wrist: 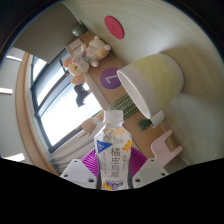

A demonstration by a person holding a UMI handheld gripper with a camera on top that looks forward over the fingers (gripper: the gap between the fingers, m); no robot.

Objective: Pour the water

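Observation:
My gripper [112, 170] is shut on a clear plastic bottle [112, 148] with a white, purple and orange label and a white cap. The purple pads [92, 162] press on both sides of the label. The whole view is rolled over sideways, so bottle and gripper are tilted. The bottle's neck points at a pale yellow cup [152, 80], which stands just beyond the cap on the wooden table [140, 30]. No water is visible flowing.
A purple-and-white box [108, 80] stands beside the cup. Stuffed toys [88, 52] sit further along the table near a large window [55, 100]. A pink round object [113, 25] lies on the far tabletop. A small green plant [148, 122] is close to the cup.

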